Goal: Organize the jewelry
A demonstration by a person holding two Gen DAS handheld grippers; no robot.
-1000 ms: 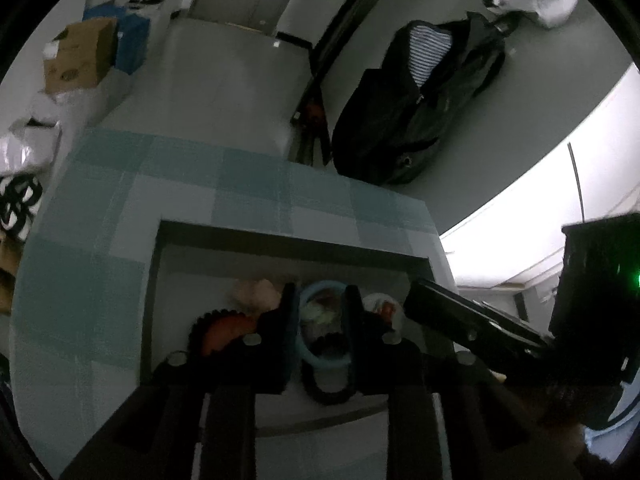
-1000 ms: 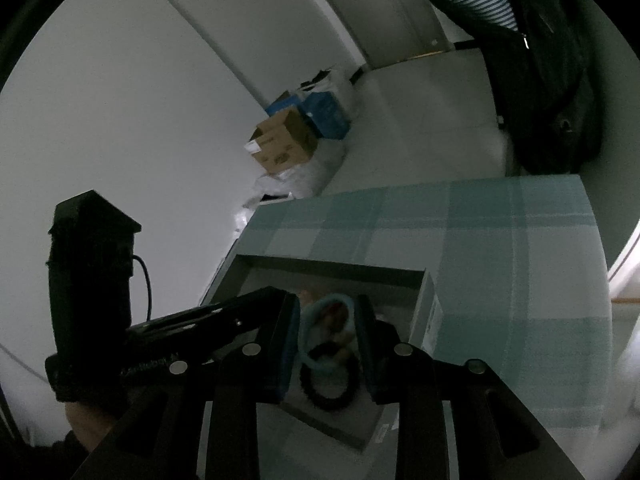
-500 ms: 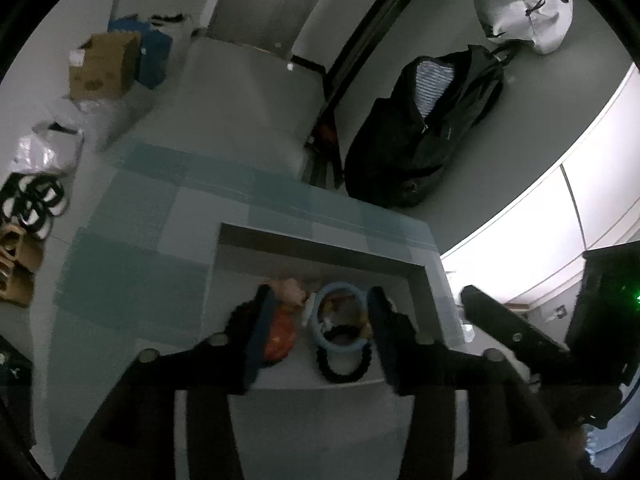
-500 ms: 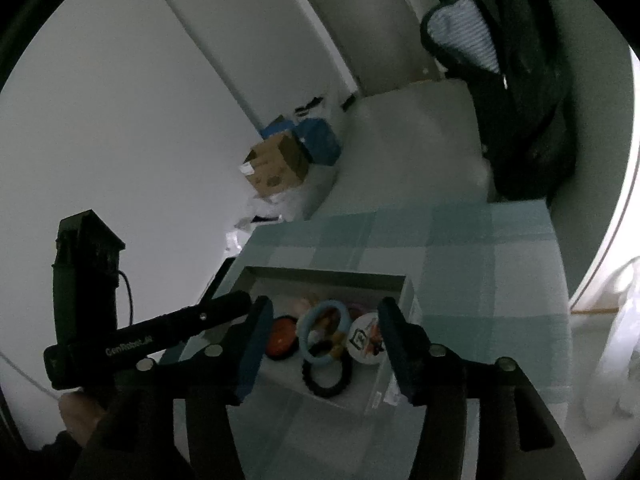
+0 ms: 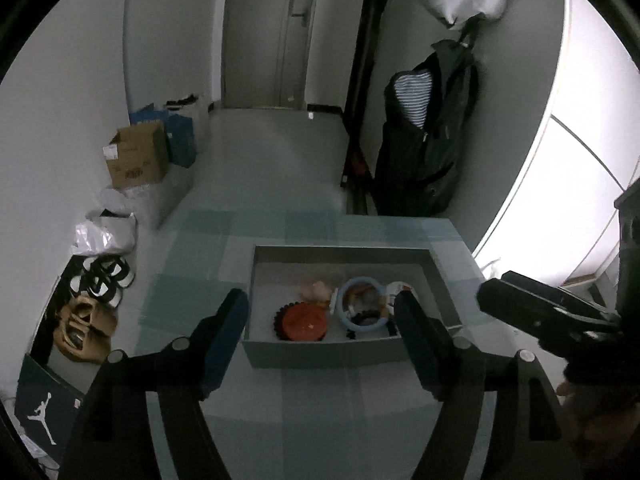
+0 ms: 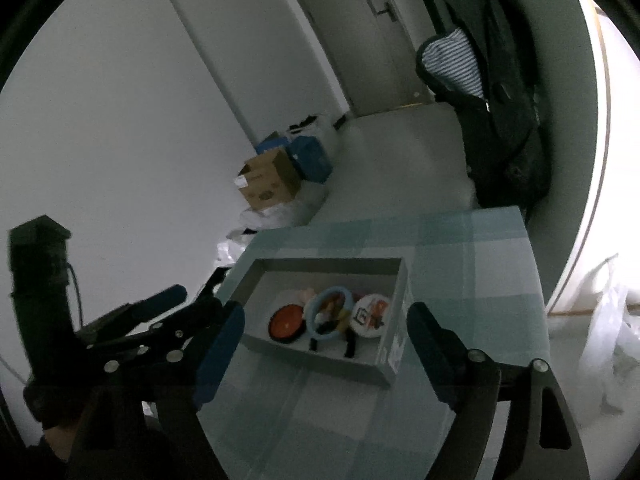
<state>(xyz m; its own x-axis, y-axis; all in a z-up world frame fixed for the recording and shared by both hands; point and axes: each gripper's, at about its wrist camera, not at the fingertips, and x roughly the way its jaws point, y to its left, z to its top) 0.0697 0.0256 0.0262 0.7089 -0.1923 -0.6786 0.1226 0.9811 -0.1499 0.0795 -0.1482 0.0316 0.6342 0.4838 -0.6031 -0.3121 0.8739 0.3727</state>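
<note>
A shallow grey box stands on the checked tablecloth; it also shows in the right wrist view. In it lie a light blue ring, a round orange piece, a dark beaded bracelet, a pink piece and a white round badge. My left gripper is open and empty, pulled back above the box's near wall. My right gripper is open and empty, also back from the box.
The table ends close behind the box. On the floor at the left are a cardboard box, bags and shoes. A black jacket hangs at the right by a door.
Both grippers opened wide and drew back and up from the box. The blue ring and beaded bracelet, earlier between the fingers, now lie in the box.
</note>
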